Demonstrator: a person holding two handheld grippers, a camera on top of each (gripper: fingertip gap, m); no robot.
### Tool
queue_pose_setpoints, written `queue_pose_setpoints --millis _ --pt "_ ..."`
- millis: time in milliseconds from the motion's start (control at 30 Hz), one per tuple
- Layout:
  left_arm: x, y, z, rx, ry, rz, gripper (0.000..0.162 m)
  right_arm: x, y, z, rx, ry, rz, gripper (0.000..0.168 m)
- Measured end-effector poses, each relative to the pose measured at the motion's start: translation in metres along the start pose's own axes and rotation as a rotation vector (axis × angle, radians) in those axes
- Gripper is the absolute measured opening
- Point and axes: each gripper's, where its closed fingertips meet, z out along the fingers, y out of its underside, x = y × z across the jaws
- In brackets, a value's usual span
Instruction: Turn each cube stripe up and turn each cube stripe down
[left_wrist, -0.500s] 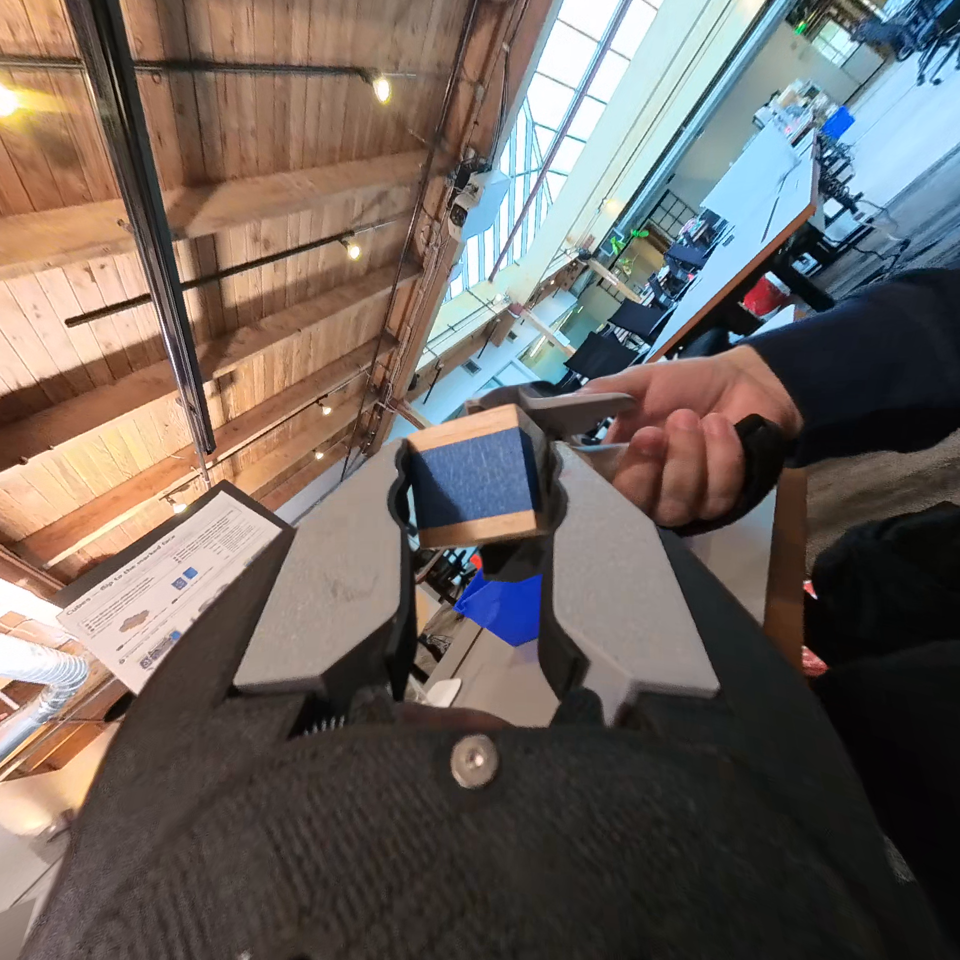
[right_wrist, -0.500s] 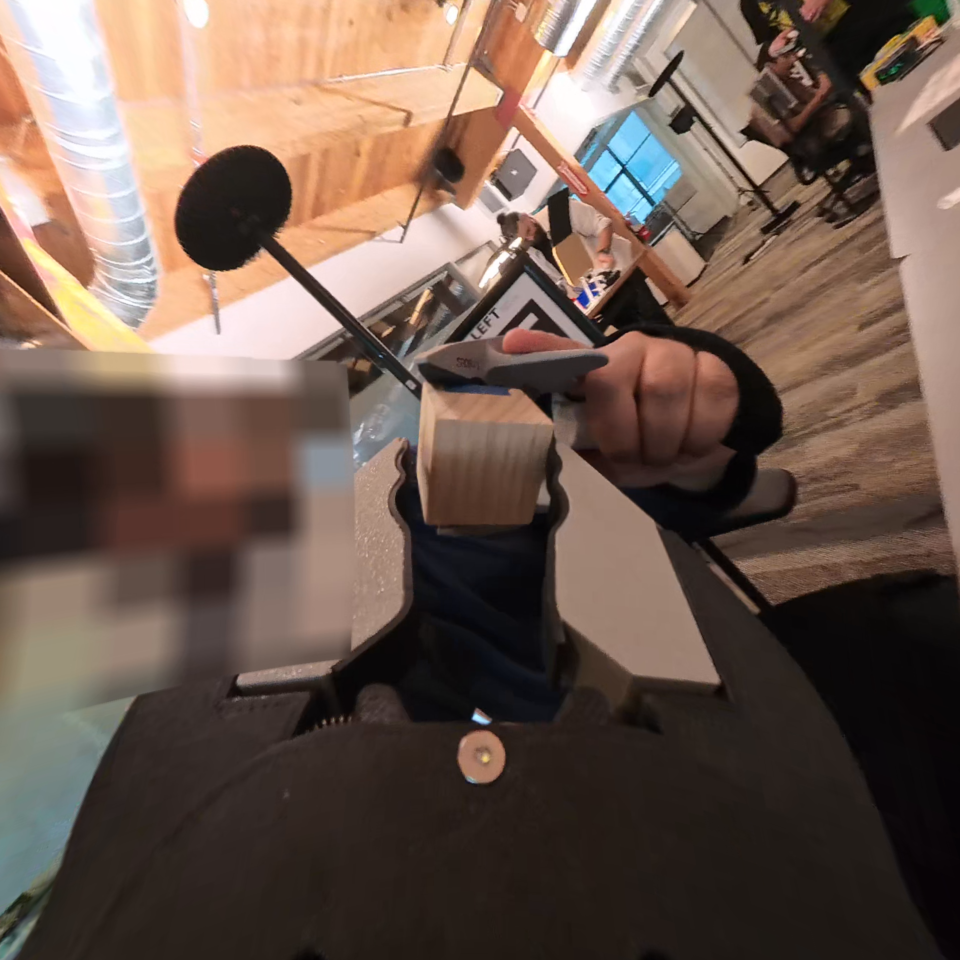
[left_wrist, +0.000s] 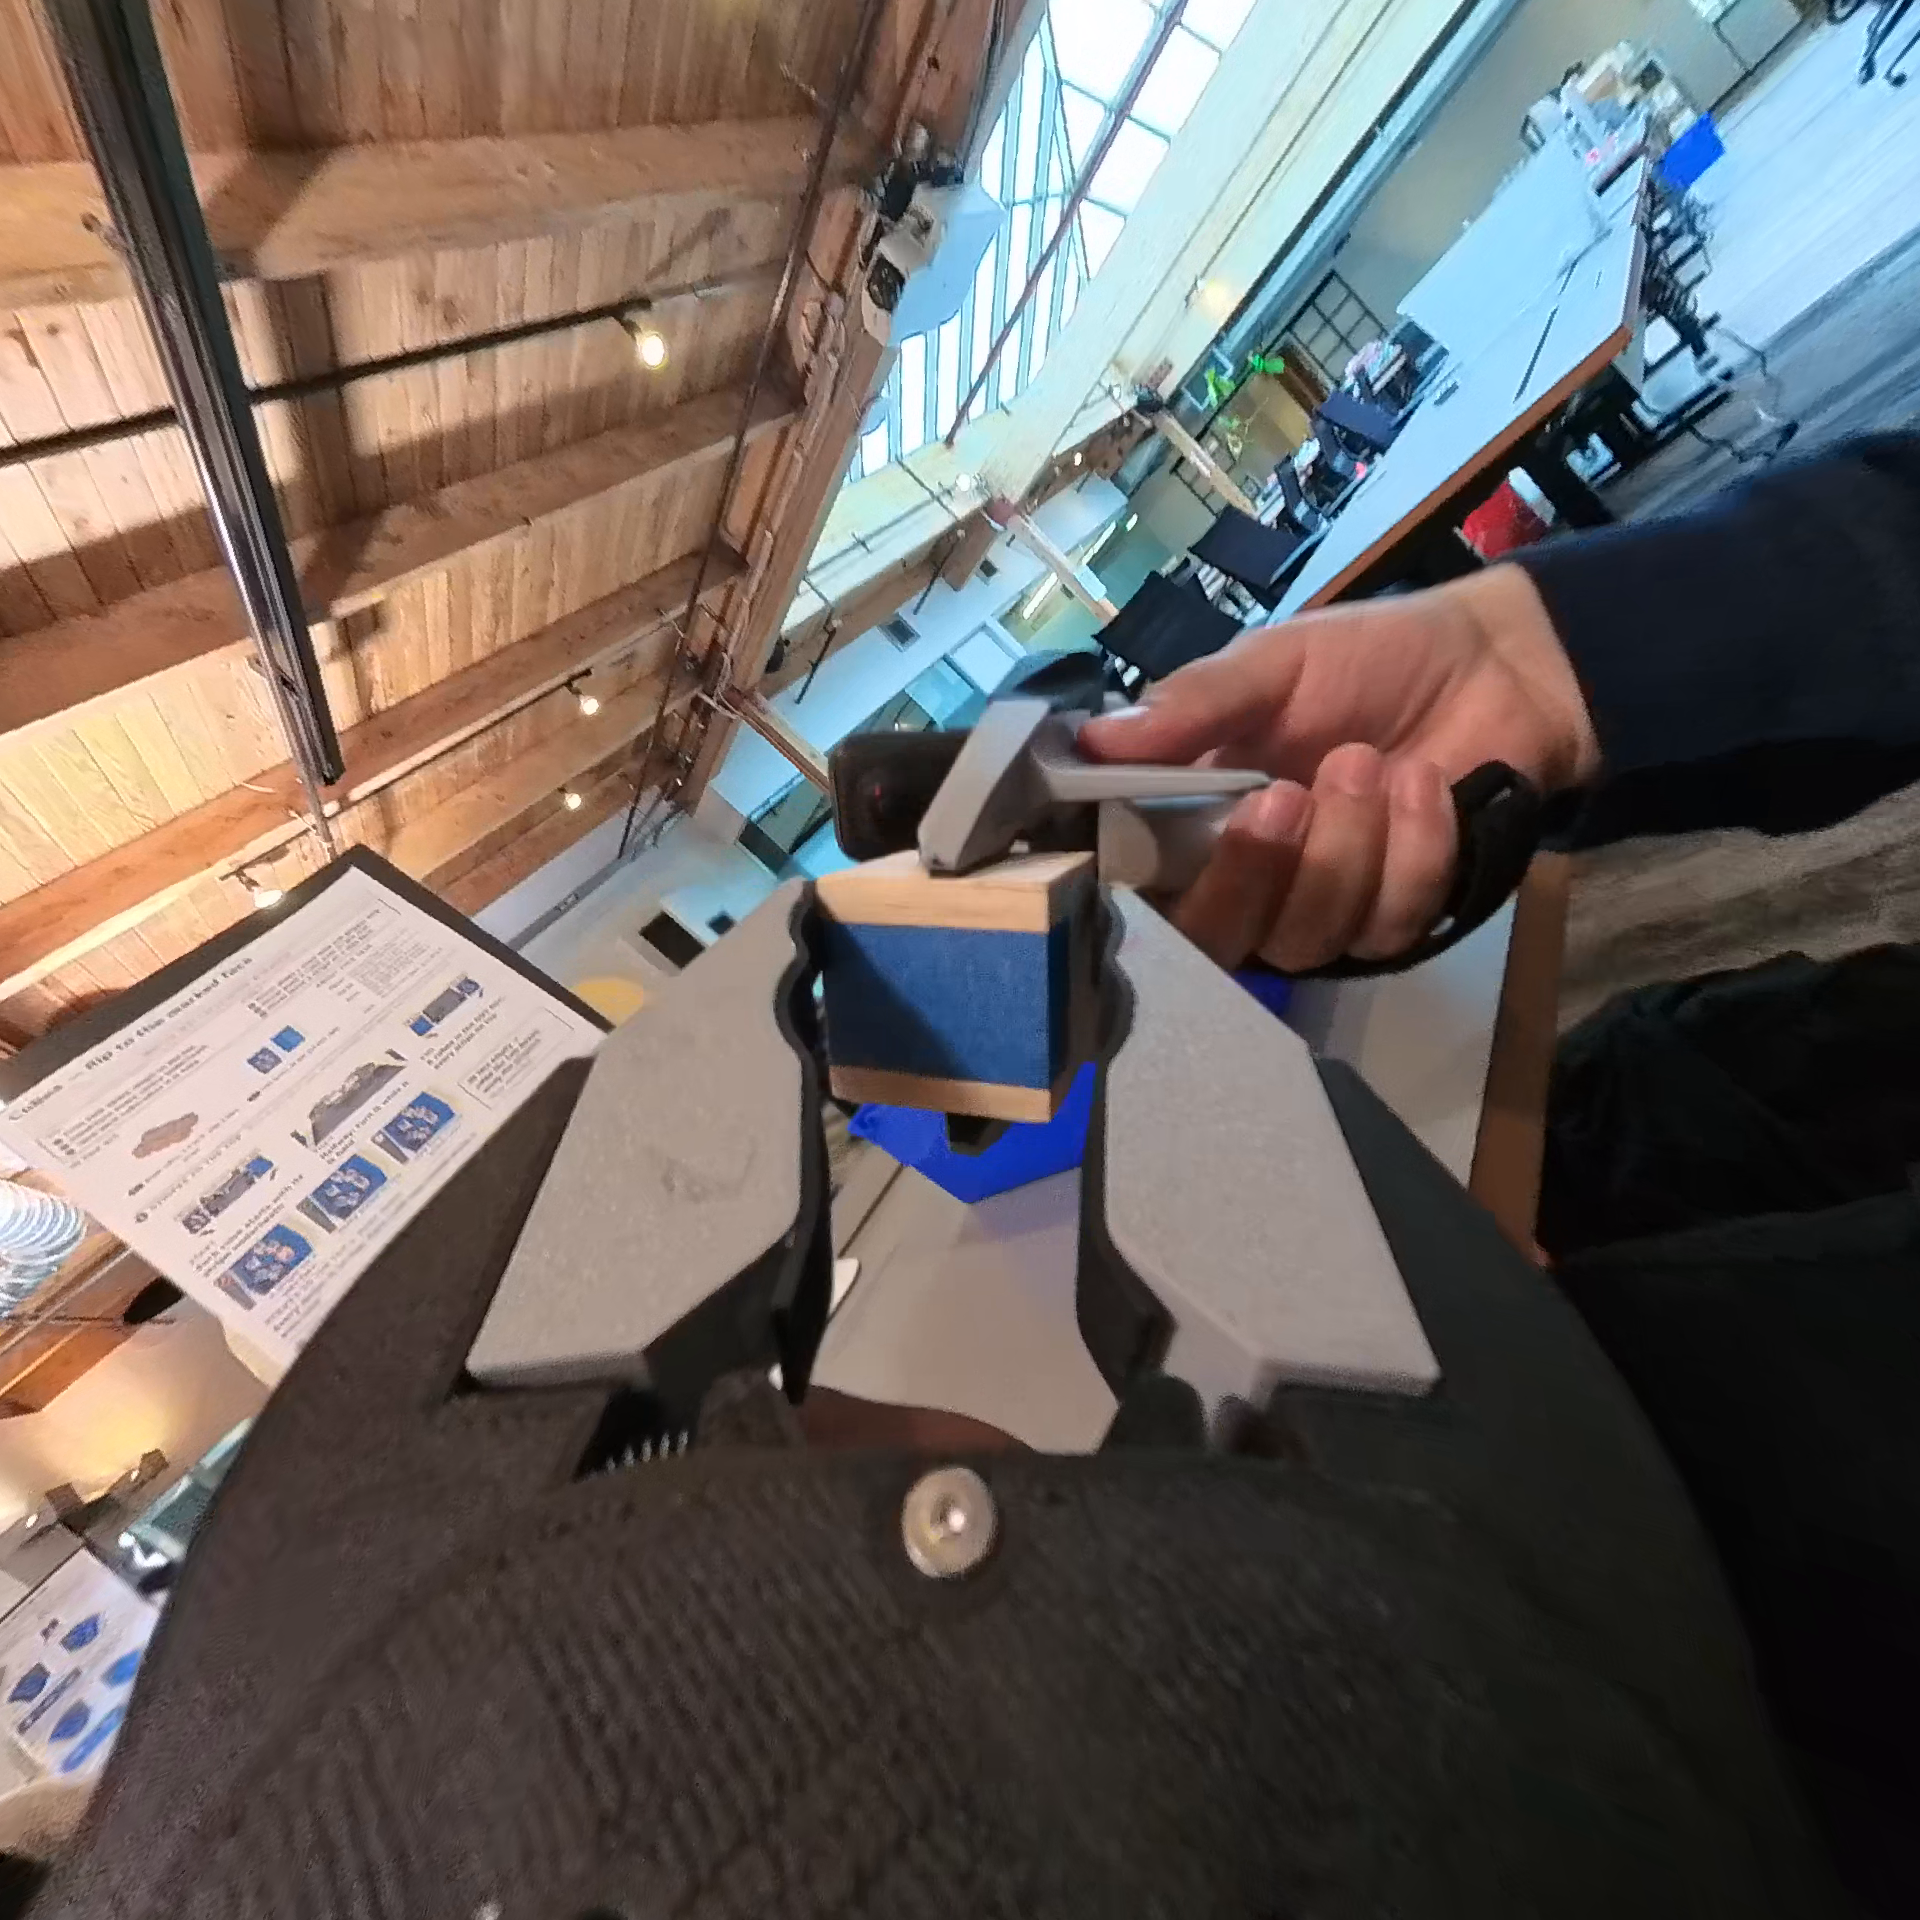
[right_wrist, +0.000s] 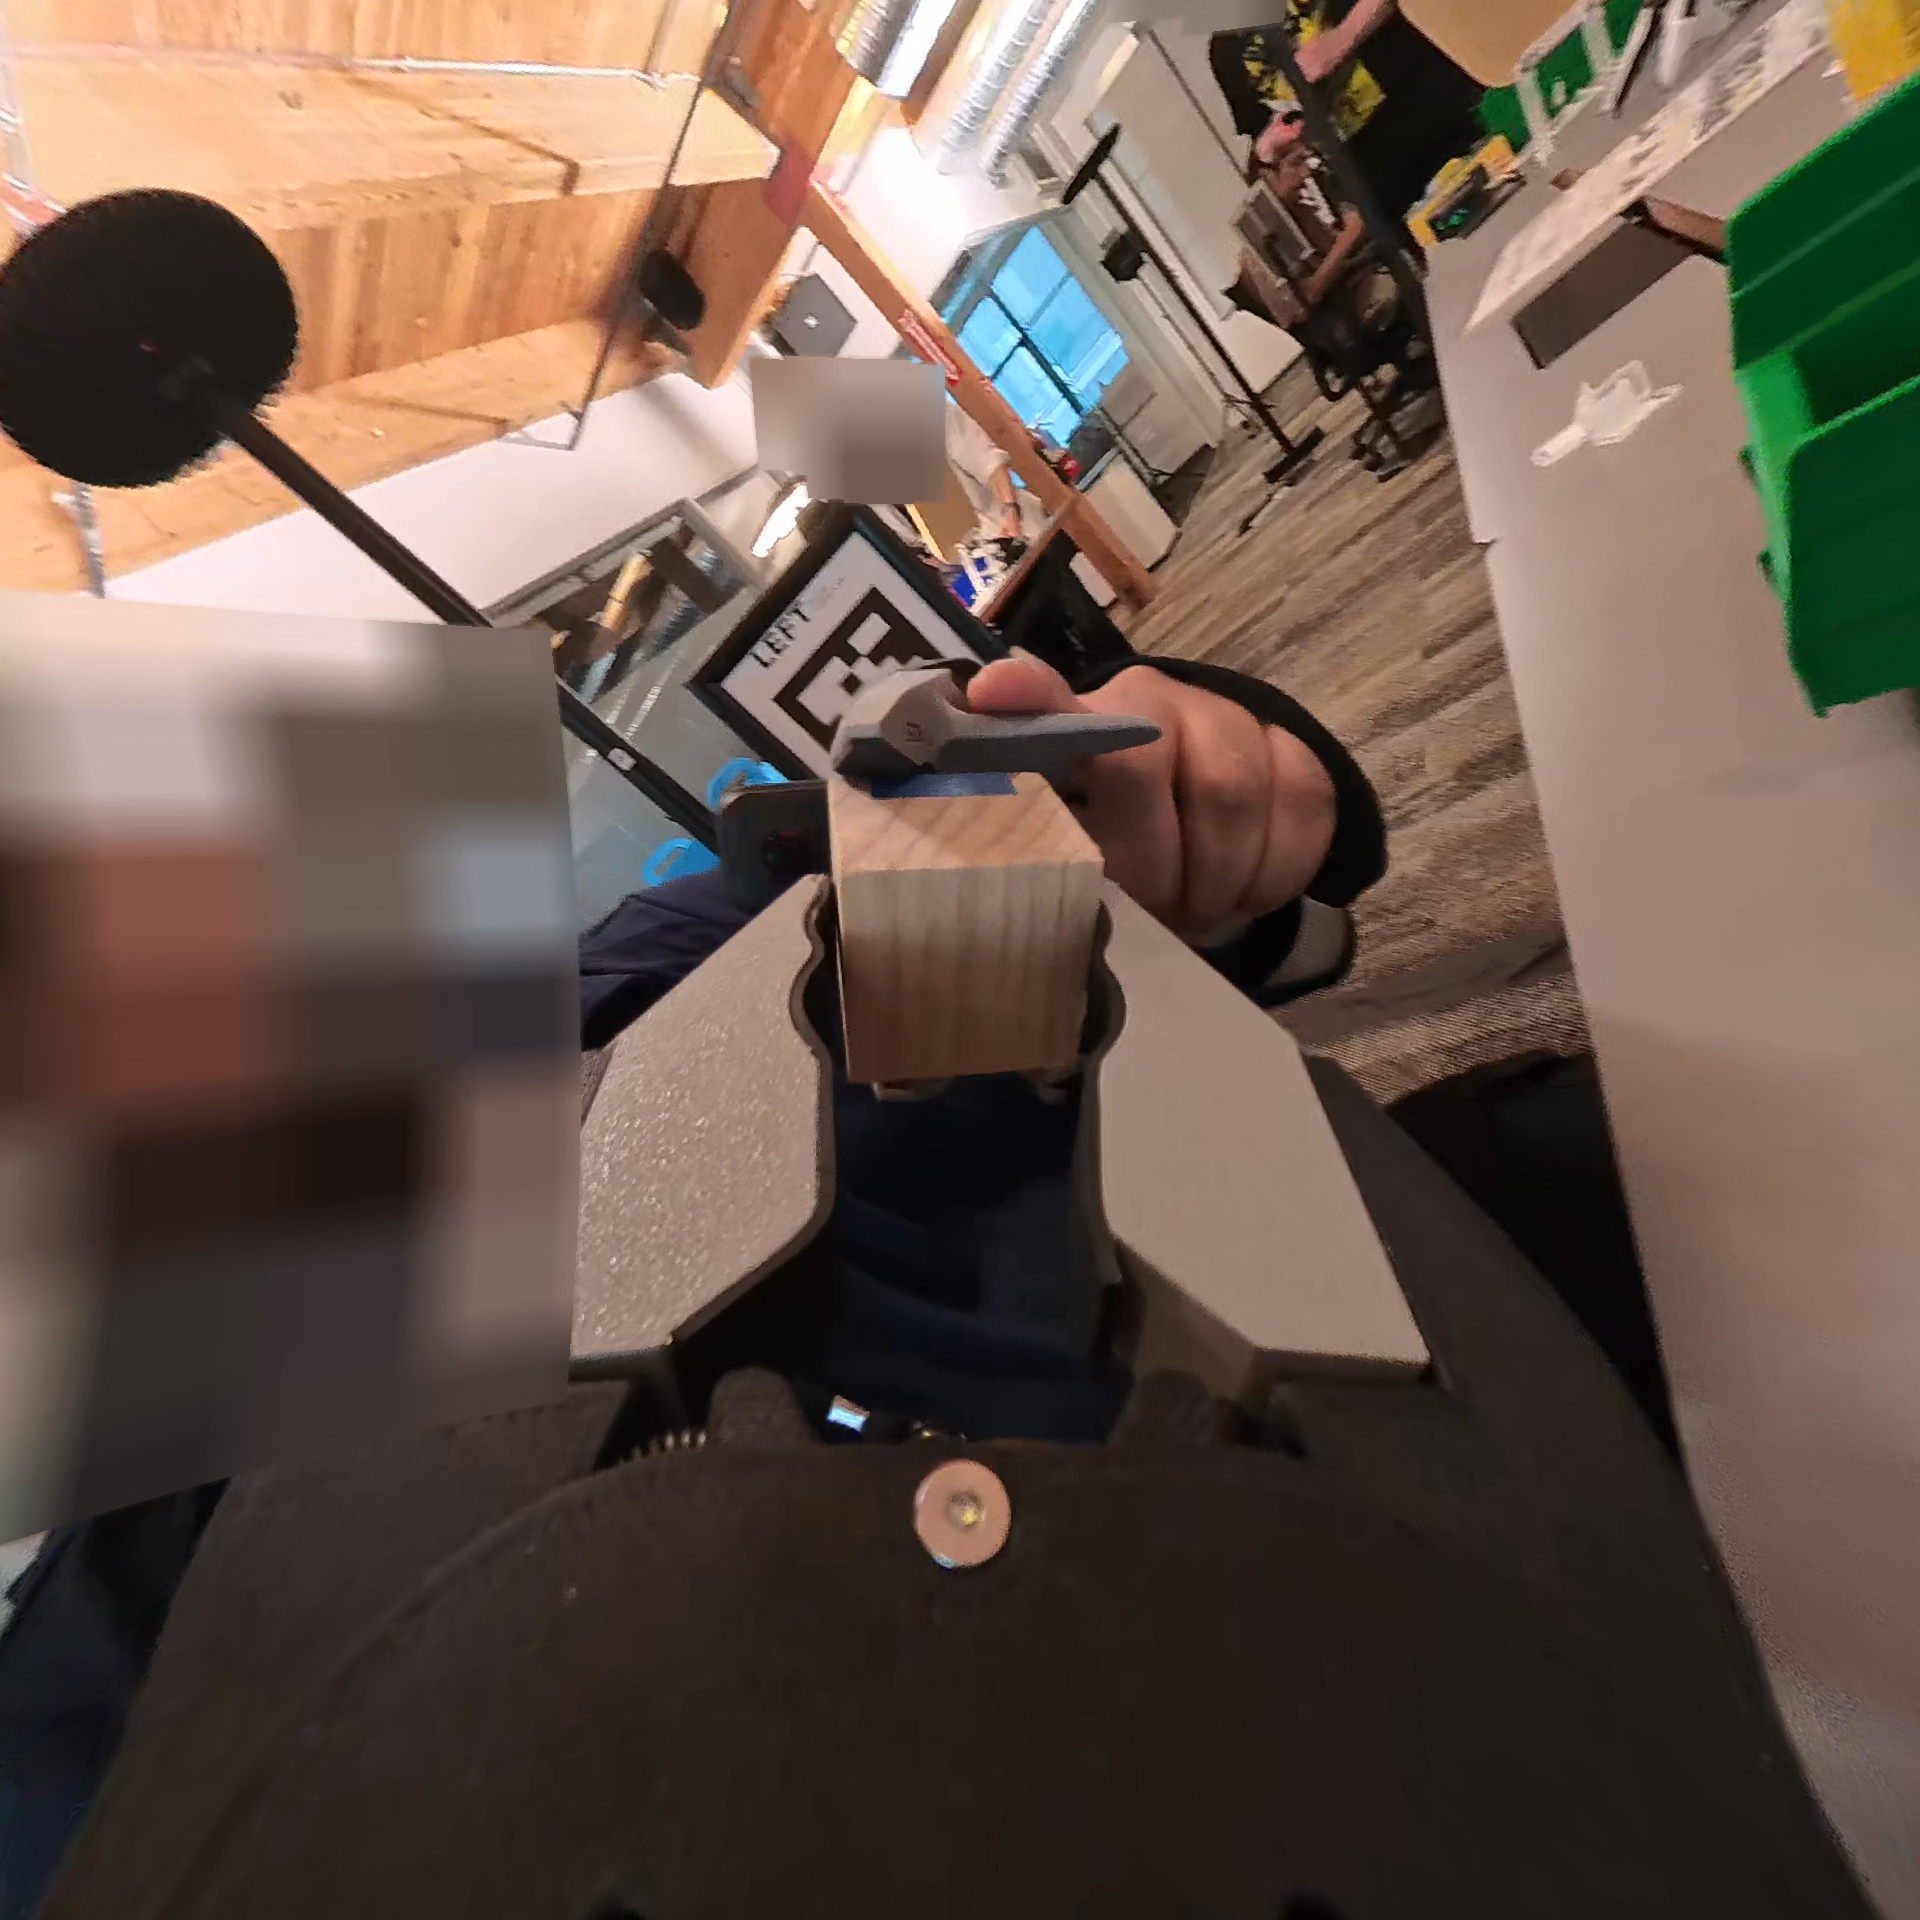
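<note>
The wooden cube with a blue stripe (left_wrist: 940, 1003) sits in mid-air, gripped between the fingers of both the left gripper (left_wrist: 951, 997) and the right gripper (right_wrist: 961, 982), a handover for re-orienting, I judge. Since half a second ago the right gripper's fingertip (left_wrist: 971, 800) has tilted on the cube's top edge, and the striped face has swung squarer toward the left camera; both grips stay closed on it.

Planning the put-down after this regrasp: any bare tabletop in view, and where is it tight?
Free: the grey tabletop to the right of the right gripper, bare up to the green bins. Tight: around the cube, which the left gripper and the right gripper both clamp; no hand gap there.
</note>
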Motion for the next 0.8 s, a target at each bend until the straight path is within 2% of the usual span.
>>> queue_pose_setpoints --millis 33,167,367,433,633,800 --pt "0.001 0.004 0.001 -0.024 0.006 0.006 0.050 0.003 0.000 -0.003 -0.006 0.035 -0.010 0.045" --pt "0.008 0.015 0.004 -0.089 0.041 0.008 0.051 0.019 0.004 -0.013 -0.058 0.211 -0.070 0.044" --pt "0.020 0.024 0.008 -0.160 0.099 0.013 0.055 0.024 0.008 -0.020 -0.109 0.337 -0.131 0.044" --pt "0.018 0.024 0.008 -0.163 0.082 0.027 0.044 0.025 0.010 -0.018 -0.124 0.345 -0.139 0.044" --pt "0.018 0.020 0.007 -0.171 0.115 0.038 0.044 0.018 0.011 -0.016 -0.121 0.271 -0.114 0.043" --pt "0.020 0.028 0.009 -0.202 0.107 0.046 0.044 0.025 0.010 -0.020 -0.128 0.301 -0.143 0.042"
